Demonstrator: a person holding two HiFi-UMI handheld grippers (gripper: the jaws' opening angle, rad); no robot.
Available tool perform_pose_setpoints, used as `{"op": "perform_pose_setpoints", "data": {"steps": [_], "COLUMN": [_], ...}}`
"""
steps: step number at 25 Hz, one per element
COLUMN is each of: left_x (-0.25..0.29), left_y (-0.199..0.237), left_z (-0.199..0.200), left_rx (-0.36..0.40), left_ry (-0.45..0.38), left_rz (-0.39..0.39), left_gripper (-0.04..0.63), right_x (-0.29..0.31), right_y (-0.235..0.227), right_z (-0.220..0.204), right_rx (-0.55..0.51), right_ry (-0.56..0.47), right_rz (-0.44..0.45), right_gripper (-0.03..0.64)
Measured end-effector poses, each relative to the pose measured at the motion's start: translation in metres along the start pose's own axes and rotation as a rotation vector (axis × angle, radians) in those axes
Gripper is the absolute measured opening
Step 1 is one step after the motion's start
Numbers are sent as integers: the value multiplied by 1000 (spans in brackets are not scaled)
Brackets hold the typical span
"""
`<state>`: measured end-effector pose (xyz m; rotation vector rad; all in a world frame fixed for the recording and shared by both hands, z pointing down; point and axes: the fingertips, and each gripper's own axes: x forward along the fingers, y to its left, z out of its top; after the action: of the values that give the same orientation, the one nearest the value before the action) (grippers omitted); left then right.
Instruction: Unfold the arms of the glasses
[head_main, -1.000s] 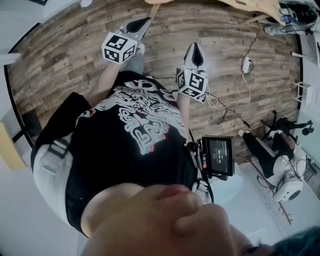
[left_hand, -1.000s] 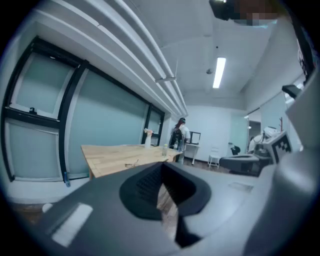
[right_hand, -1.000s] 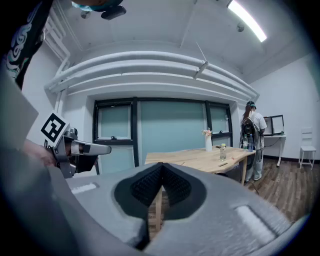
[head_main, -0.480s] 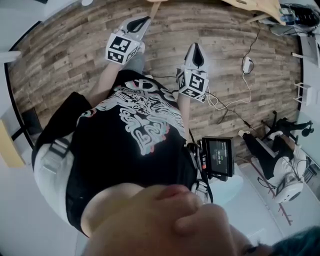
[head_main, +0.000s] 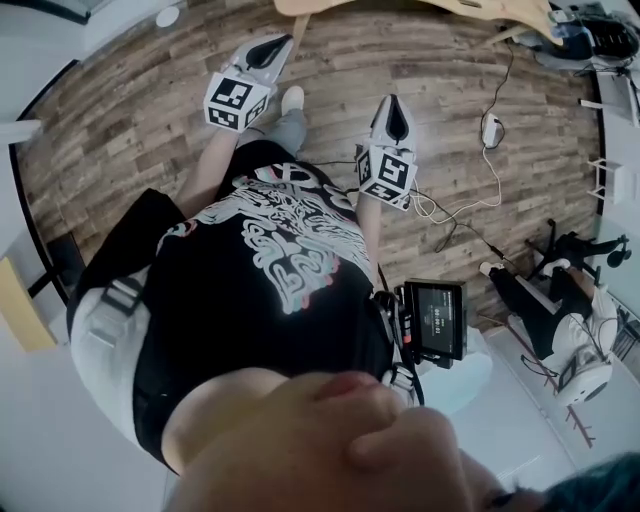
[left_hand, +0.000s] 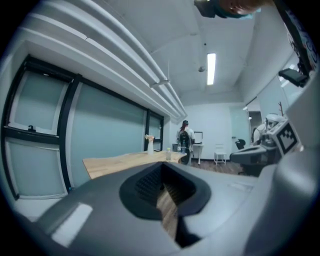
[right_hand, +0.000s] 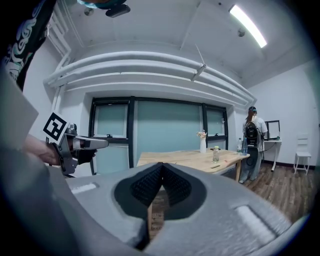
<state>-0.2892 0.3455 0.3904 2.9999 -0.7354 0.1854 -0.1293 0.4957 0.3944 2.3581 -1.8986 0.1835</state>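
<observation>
Wood floor (head_main: 130, 120) fills my head view. I hold the left gripper (head_main: 272, 48) out at 11 o'clock and the right gripper (head_main: 392, 108) at 12, both clenched on nothing. A table (right_hand: 185, 158) stands beyond. Where the glasses lie I cannot tell.

An office-like lab — glass partitions (right_hand: 165, 130), long wooden table (right_hand: 192, 158), desk monitor (right_hand: 272, 128).
</observation>
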Motion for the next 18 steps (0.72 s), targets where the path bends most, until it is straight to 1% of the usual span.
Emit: {"op": "perform_pose_setpoints", "data": {"steps": [4,8,10,12,15,18], "left_x": [32,74,96,119,163,211], "left_y": [12,23,35,54,84,112], "left_z": [-4,-10,-10,-3,7,9], "left_rx": [-25,-16,-11,9,67,83], "left_ry": [-3,25,26,13,11,50], "left_rz": [-2,-15,-20,0,45,27], "left_gripper": [-11,-11,-11,-11,-11,-11], "right_x": [24,59,83,110,154,201], "right_y": [-6,-30,-40,-49,-68,-83], "right_z": [-4,-6,-7,-4,8,17], "right_rx": [-82,-72,-66,-66,-81,-77], "right_ry": [26,36,42,42,43,53], "right_rz": [9,-4,-6,-6,-22,-37], "right_gripper": [-2,-2,-2,-2,-2,-2]}}
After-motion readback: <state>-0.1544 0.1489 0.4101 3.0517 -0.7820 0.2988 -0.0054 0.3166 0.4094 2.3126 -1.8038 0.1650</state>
